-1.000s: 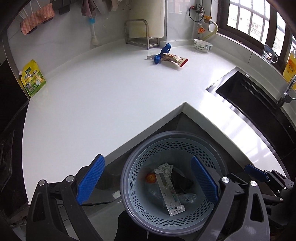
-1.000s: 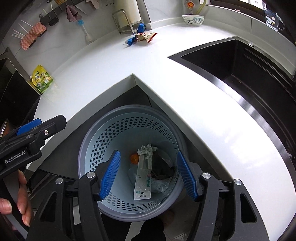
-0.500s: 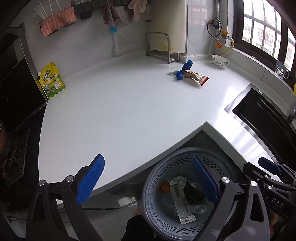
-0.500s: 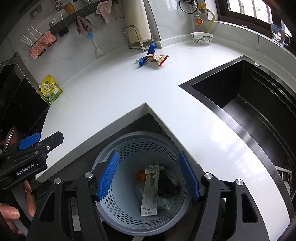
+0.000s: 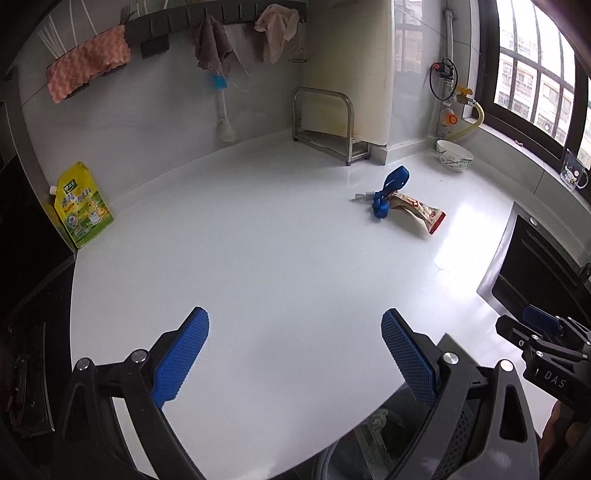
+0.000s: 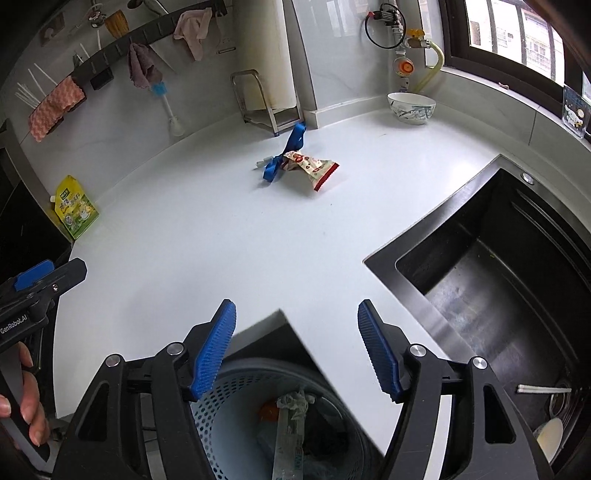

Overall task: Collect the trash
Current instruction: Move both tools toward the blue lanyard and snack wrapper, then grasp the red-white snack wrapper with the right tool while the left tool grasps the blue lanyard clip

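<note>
A snack wrapper (image 5: 415,209) (image 6: 314,166) and a blue ribbon-like scrap (image 5: 388,192) (image 6: 286,155) lie together far back on the white counter (image 5: 277,258). The grey perforated trash basket (image 6: 236,417), holding wrappers and a crumpled tissue, stands below the counter's inner corner; only its rim shows in the left wrist view (image 5: 325,461). My left gripper (image 5: 295,354) is open and empty above the near counter. My right gripper (image 6: 297,347) is open and empty above the basket and counter corner.
A black sink (image 6: 498,277) lies to the right. A bowl (image 5: 453,155), a steel rack (image 5: 325,125) and a yellow pouch (image 5: 81,206) stand along the back wall. Cloths hang on a wall rail (image 5: 207,22).
Both grippers have risen and tilted up from over the basket towards the counter. The far wrapper and blue scrap now sit nearer the middle of both views. Both stay open.
</note>
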Demonstrator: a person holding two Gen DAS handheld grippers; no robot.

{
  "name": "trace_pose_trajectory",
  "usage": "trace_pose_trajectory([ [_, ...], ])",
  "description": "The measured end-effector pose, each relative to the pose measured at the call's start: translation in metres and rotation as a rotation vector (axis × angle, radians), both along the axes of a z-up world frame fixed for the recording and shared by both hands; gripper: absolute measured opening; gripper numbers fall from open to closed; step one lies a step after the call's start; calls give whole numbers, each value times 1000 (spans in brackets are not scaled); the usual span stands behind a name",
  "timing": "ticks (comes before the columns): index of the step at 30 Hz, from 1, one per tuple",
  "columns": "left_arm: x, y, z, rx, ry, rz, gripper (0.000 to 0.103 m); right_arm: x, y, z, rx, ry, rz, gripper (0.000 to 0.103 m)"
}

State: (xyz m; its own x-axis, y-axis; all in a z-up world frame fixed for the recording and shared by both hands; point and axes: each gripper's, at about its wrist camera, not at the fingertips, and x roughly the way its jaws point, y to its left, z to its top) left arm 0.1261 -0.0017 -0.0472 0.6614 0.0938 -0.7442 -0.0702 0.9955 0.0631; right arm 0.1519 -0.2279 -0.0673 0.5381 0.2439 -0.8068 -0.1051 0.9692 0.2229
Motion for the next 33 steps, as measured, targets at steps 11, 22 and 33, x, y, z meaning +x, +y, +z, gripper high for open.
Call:
trace_pose_trajectory([
  [11,122,-9,-18,-10,-2,-101,93,114,3,-10,-80,-61,17,66],
  [22,193,-22,-60,-9,40,-193,93,184,17,-44,-170,-52,110,66],
  [33,221,-26,-79,-32,49,-231,93,220,33,-65,-234,-49,163,66],
])
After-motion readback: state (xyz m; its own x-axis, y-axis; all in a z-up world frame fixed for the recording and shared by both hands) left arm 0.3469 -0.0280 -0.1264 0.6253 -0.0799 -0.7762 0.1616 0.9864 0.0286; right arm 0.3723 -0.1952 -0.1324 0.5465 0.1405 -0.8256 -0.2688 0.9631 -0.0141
